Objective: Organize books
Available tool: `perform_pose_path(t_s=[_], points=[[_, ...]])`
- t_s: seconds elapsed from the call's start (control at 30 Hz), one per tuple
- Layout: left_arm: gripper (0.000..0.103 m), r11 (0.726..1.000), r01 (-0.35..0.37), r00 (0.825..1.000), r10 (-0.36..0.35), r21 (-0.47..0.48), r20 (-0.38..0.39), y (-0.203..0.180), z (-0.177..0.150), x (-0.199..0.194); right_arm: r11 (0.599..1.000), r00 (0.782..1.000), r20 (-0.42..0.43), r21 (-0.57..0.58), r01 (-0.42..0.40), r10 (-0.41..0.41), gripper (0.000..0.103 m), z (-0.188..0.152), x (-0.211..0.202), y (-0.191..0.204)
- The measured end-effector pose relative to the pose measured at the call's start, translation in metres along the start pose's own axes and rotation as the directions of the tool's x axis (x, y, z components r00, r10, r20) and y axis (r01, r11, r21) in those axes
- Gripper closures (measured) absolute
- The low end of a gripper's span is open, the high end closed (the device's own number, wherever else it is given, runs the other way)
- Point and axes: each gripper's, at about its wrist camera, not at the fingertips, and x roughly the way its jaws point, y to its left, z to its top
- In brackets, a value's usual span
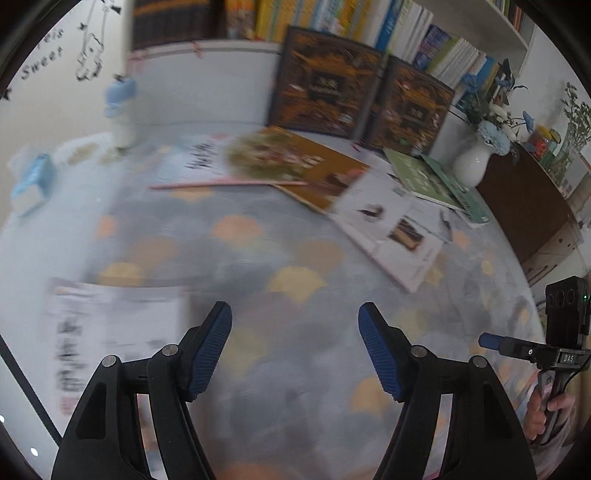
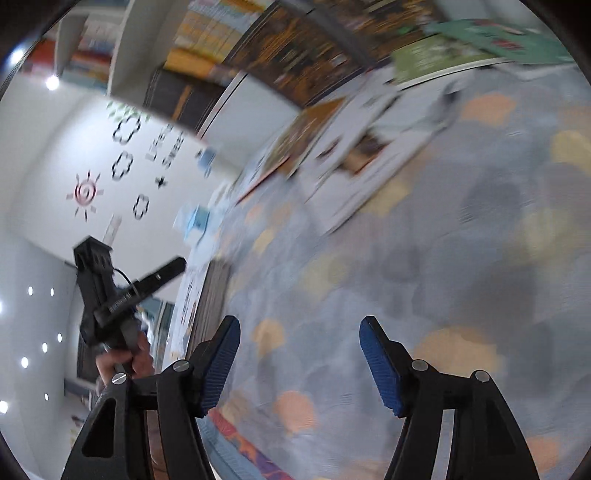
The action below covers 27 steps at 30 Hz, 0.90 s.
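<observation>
My left gripper (image 1: pixel 294 314) hangs open over the patterned tablecloth (image 1: pixel 258 258), nothing between its blue pads. Beyond it lie loose books: a brown one with flowers (image 1: pixel 295 166), a white one with small pictures (image 1: pixel 391 229), a green one (image 1: pixel 436 177) and a white one with black script (image 1: pixel 201 158). A blurred white printed book (image 1: pixel 110 332) lies close at the lower left. Two dark brown books (image 1: pixel 325 85) stand against the shelf base. My right gripper (image 2: pixel 301 325) is open too, empty, above the same cloth (image 2: pixel 424 258). The white book (image 2: pixel 362 155) lies ahead of it.
A shelf of upright books (image 1: pixel 332 18) runs along the back. A white vase with blue flowers (image 1: pixel 474 162) stands at the right by a brown cabinet (image 1: pixel 524 199). A blue tissue box (image 1: pixel 31 184) and a blue-capped bottle (image 1: pixel 120 107) sit at the left. Both views are motion-blurred.
</observation>
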Motion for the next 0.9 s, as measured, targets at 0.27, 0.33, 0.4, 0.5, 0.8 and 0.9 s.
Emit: perform_pose_path(t_s=[0.27, 0.33, 0.4, 0.5, 0.8, 0.9], points=[[0.033, 0.939, 0.065, 0.997, -0.044, -0.339, 0.07, 0.004, 0.06, 0.045, 0.997, 0.999, 0.053, -0.074, -0.006, 0.01, 0.037, 0.104, -0.025, 0.011], [0.033, 0.911, 0.034, 0.994, 0.013, -0.41, 0.111, 0.015, 0.072, 0.055, 0.995, 0.997, 0.08, -0.103, 0.018, -0.01, 0.037, 0.133, -0.014, 0.021], [0.033, 0.865, 0.032, 0.988, 0.047, -0.5, 0.145, 0.032, 0.079, 0.071, 0.992, 0.994, 0.106, -0.121, 0.043, -0.03, 0.037, 0.155, 0.0, 0.028], [0.033, 0.803, 0.086, 0.987, 0.011, -0.589, 0.16, 0.055, 0.084, 0.099, 0.994, 0.992, 0.122, -0.105, -0.017, 0.03, 0.038, 0.169, 0.026, 0.024], [0.033, 0.732, 0.146, 0.973, 0.016, -0.666, 0.231, 0.087, 0.088, 0.151, 0.979, 0.973, 0.105, -0.014, -0.206, 0.206, 0.037, 0.163, 0.068, -0.011], [0.032, 0.721, 0.17, 0.959, 0.035, -0.672, 0.281, 0.09, 0.093, 0.156, 0.966, 0.961, 0.098, 0.011, -0.26, 0.257, 0.037, 0.161, 0.075, -0.021]])
